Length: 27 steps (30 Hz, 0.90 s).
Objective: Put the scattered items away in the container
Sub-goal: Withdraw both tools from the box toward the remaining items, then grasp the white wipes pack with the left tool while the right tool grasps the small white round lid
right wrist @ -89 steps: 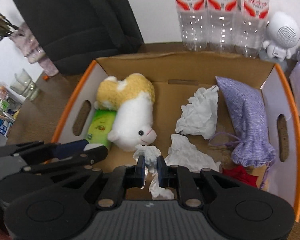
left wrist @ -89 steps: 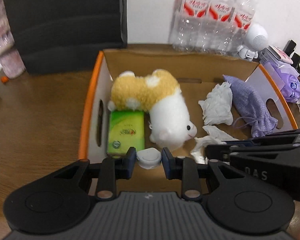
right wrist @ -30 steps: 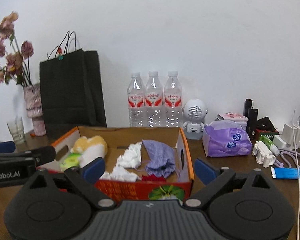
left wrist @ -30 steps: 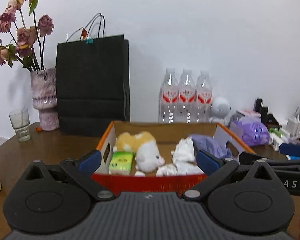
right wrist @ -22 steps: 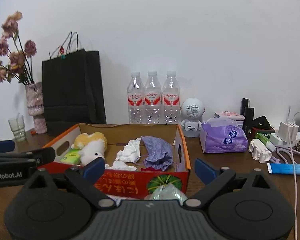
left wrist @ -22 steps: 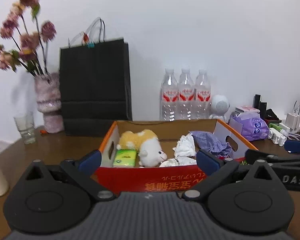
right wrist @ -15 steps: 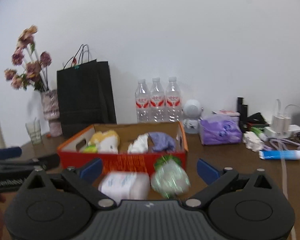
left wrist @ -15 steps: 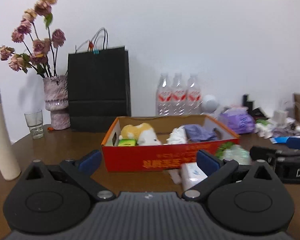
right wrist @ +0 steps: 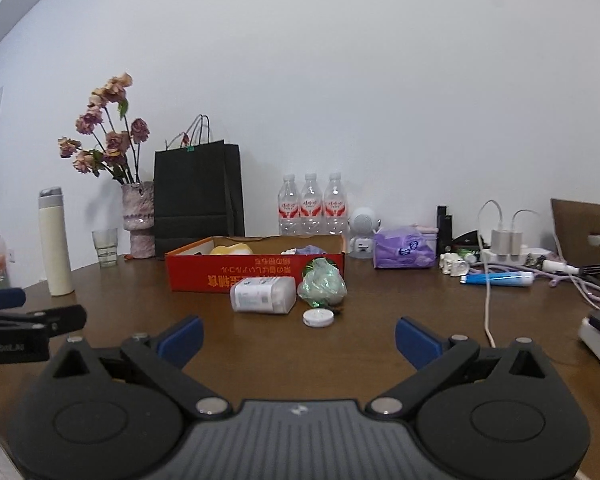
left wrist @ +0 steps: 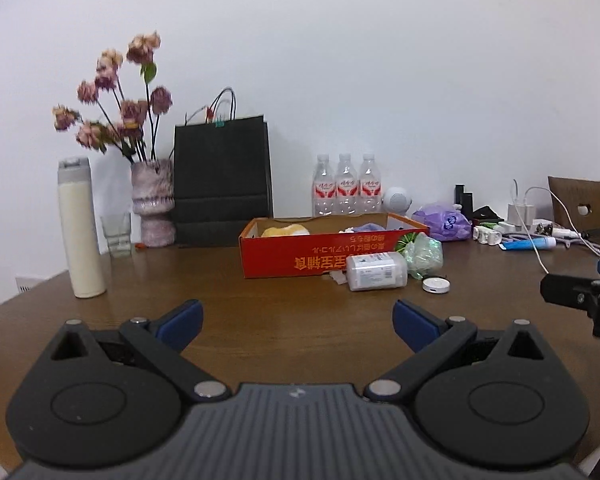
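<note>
Red box (right wrist: pixel 256 276) fronted by one bottle (right wrist: pixel 263 295), one bag (right wrist: pixel 323 282), one disc (right wrist: pixel 318 317); both grippers' fingers (left wrist: pixel 180 320) spread wide, empty

I count 3 water bottles (right wrist: pixel 310 204), 1 box (right wrist: pixel 256 272), 1 jar (right wrist: pixel 263 294), 1 bag (right wrist: pixel 198 196), 1 vase (right wrist: pixel 138 220), 1 glass (right wrist: pixel 105 247).

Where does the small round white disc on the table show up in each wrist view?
Left wrist: round white disc right of centre, right of the white bottle.
Right wrist: disc near centre, below the green bag.
Shared landmark: the red box behind it.
</note>
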Available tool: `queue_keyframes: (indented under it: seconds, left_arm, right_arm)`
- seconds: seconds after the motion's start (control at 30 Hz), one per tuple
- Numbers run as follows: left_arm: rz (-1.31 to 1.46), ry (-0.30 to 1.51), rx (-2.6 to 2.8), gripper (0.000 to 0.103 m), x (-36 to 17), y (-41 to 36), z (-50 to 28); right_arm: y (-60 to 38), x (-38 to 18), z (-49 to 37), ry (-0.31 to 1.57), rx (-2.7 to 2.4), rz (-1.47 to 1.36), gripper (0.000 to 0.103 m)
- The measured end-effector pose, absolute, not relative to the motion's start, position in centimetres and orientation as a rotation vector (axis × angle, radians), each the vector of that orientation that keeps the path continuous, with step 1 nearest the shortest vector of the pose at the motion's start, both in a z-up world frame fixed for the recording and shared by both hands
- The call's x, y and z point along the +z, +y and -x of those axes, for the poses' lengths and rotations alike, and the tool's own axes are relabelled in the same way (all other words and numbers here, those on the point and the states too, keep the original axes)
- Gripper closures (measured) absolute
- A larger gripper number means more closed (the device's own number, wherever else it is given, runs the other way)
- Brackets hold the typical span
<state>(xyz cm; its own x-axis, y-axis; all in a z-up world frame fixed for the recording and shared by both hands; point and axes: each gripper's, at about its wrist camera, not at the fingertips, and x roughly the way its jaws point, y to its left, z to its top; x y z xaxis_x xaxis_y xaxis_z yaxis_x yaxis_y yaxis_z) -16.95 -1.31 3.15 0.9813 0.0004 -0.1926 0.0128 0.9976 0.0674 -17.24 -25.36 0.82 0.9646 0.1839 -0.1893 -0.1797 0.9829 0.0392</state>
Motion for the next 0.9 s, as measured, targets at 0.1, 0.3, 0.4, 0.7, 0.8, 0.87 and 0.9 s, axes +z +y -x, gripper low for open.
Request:
queue_keyframes:
  seconds: [0.1, 0.3, 0.4, 0.7, 0.8, 0.87, 0.9]
  left_arm:
    - [-0.052, 0.171, -0.025, 0.0, 2.9, -1.9, 18.5]
    - [-0.043, 0.163, -0.029, 0.0, 2.3, -2.8, 20.6]
    - [-0.032, 0.177, -0.035, 0.0, 2.3, -2.8, 20.5]
    - [-0.031, 0.219, -0.032, 0.0, 1.4, -2.6, 19.6]
    - [-0.042, 0.234, -0.033, 0.0, 1.4, -2.6, 18.7]
    - [-0.041, 0.232, -0.042, 0.0, 1.9, -2.7, 17.8]
    - [-0.039, 0.234, -0.054, 0.0, 2.4, -2.8, 17.0]
  right_arm:
    - [-24.8, 0.1, 18.8, 0.192, 0.186, -0.017, 0.0]
    - [-24.2, 0.0, 20.4, 0.182, 0.214, -0.034, 0.0]
    - [-24.4, -0.1, 20.6, 0.168, 0.224, -0.059, 0.0]
    - [-24.3, -0.2, 19.6, 0.184, 0.196, -0.061, 0.0]
    - [-24.2, -0.5, 19.0, 0.199, 0.194, -0.049, 0.0]
    - [-24.1, -0.4, 18.3, 0.211, 0.188, -0.045, 0.0]
    - [-24.2, -0.4, 17.9, 0.217, 0.18, -0.045, 0.0]
